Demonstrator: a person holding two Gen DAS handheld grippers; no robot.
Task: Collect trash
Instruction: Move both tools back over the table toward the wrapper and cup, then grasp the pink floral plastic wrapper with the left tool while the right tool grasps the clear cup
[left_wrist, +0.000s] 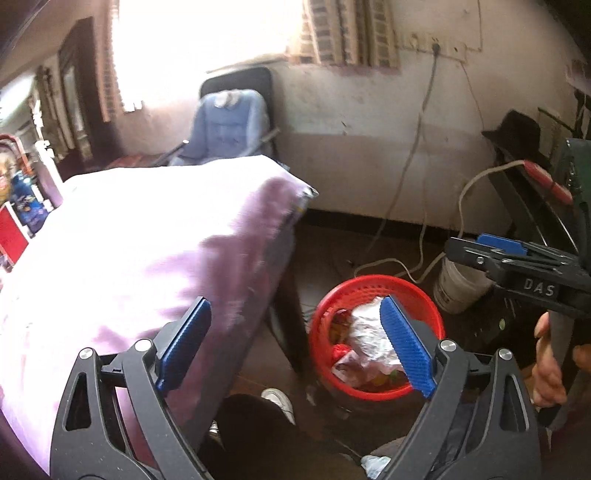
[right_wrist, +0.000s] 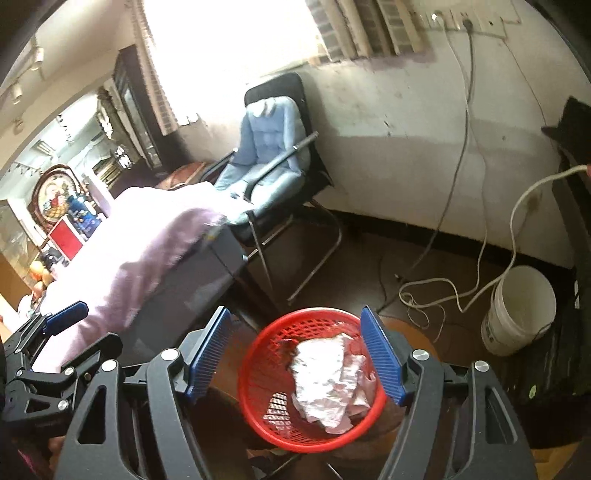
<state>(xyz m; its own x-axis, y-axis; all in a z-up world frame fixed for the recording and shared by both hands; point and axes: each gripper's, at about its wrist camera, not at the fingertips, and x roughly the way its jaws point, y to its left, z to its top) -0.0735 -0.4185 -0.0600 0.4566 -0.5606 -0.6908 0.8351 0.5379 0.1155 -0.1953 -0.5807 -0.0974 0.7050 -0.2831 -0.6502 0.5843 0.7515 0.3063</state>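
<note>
A red mesh waste basket (right_wrist: 258, 398) stands on the floor beside the table and holds crumpled white and silvery wrappers (right_wrist: 325, 384). It also shows in the left wrist view (left_wrist: 373, 284) with the wrappers (left_wrist: 369, 336) inside. My right gripper (right_wrist: 295, 354) is open and empty, directly above the basket. My left gripper (left_wrist: 295, 343) is open and empty, over the table's corner and the floor left of the basket. The right gripper shows at the right edge of the left wrist view (left_wrist: 495, 251). The left gripper shows at the lower left of the right wrist view (right_wrist: 55, 325).
A table under a pink cloth (left_wrist: 129, 240) fills the left. A chair with a blue cushion (right_wrist: 266, 158) stands by the wall. A white bucket (right_wrist: 517, 310) and loose cables (right_wrist: 436, 291) lie on the floor at right. A shoe (left_wrist: 280, 402) is below.
</note>
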